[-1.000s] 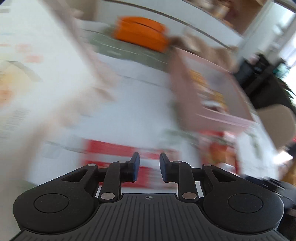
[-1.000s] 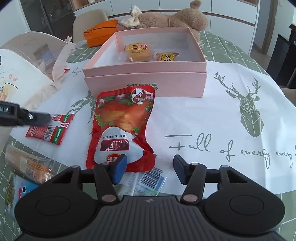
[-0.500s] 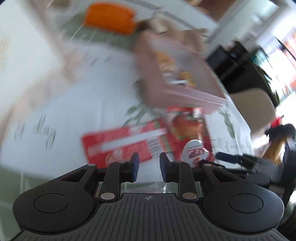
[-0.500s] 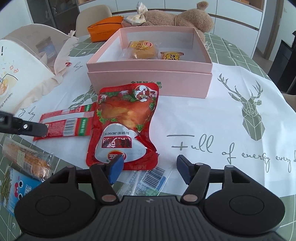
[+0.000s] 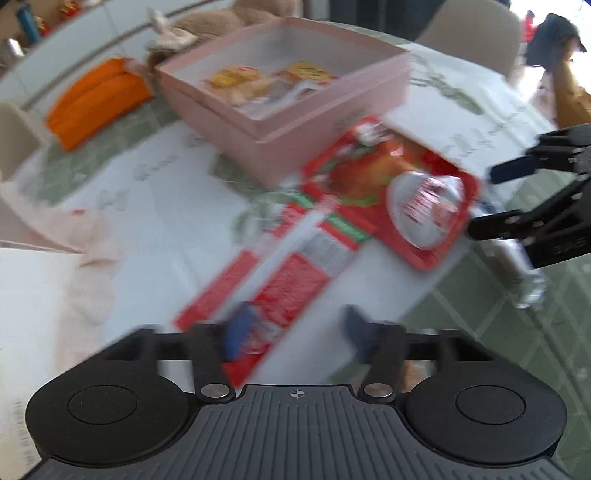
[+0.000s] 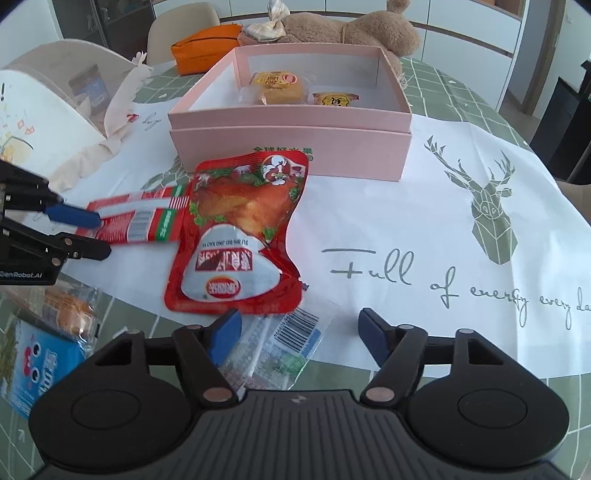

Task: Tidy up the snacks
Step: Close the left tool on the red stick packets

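Observation:
A pink box point(image 6: 291, 136) holds two wrapped yellow pastries point(image 6: 279, 86); the box also shows in the left wrist view point(image 5: 280, 92). A big red chicken snack pouch point(image 6: 240, 236) lies in front of the box. A long red and green packet point(image 6: 138, 219) lies to its left. My left gripper point(image 5: 293, 334) is open, with the near end of that packet point(image 5: 280, 277) between its fingers; it shows at the left of the right wrist view point(image 6: 94, 234). My right gripper point(image 6: 299, 334) is open over a clear barcode packet point(image 6: 280, 343), just short of the pouch.
A brown teddy bear point(image 6: 343, 27) and an orange pouch point(image 6: 207, 50) lie behind the box. A white paper bag point(image 6: 44, 110) stands at the left. An orange snack packet point(image 6: 68, 308) and a blue packet point(image 6: 40, 365) lie at the near left.
My left gripper has swung right and down to the long red packet and opened wide. The packet has shifted toward the pouch. My right gripper has moved slightly closer to the pouch.

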A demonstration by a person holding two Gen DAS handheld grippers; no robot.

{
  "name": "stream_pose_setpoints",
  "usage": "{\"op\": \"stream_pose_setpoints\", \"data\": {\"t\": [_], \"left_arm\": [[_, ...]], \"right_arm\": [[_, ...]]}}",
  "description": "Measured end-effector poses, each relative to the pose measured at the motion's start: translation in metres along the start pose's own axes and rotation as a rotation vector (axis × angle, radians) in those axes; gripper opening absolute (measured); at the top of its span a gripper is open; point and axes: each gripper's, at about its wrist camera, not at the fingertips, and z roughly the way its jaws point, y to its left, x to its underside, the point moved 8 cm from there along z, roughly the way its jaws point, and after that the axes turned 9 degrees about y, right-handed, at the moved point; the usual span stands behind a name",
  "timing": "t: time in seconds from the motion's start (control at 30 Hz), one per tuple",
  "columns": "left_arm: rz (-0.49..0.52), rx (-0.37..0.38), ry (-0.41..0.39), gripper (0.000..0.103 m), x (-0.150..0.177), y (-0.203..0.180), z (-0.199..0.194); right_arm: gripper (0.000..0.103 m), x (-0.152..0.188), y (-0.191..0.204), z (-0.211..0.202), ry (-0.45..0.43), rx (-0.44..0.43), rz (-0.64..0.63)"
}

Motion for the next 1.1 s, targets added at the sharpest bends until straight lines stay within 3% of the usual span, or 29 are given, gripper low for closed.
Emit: {"op": "stream_pose_setpoints", "data": {"t": [0.03,0.2,0.27,0.37,0.53,0.67,0.8,0.93,1.1], "left_arm": [[0.006,0.026,0.001,0.087,-0.001,-0.003,0.001],[-0.034,-0.003,-0.068,0.074,-0.005,0.014,-0.01],[-0.056,-0.032,-0.043,0.074,-0.006,0.029,-0.004],[-0.071,-0.017,-0.013,0.085,-0.005,0.043,0.008],[-0.159,0.009,-0.045,0.084,-0.008,0.054,0.007],[-0.205,-0.01,-0.045,0.066,-0.005,0.041,0.002],[-0.325,0.062,-0.035,0.051,0.0,0.026,-0.004],[-0.45,0.133,-0.021,0.027,0.005,0.017,-0.006],[-0.463,0.136,-0.022,0.027,0.006,0.013,-0.005]], "right_arm": [[0.074,0.0,0.001,0.001,0.002,0.011,-0.007],[0.077,0.0,0.004,0.002,0.014,0.028,-0.014],[0.078,0.001,0.004,0.002,0.017,0.028,-0.012],[0.081,0.001,0.004,0.003,0.021,0.03,-0.011],[0.09,0.0,0.006,0.006,0.028,0.03,-0.009],[0.096,0.0,0.008,0.009,0.027,0.026,-0.013],[0.101,0.002,0.011,0.01,0.021,0.022,-0.024],[0.103,0.002,0.011,0.011,0.023,0.015,-0.037],[0.103,0.005,0.012,0.01,0.04,0.021,-0.025]]}}
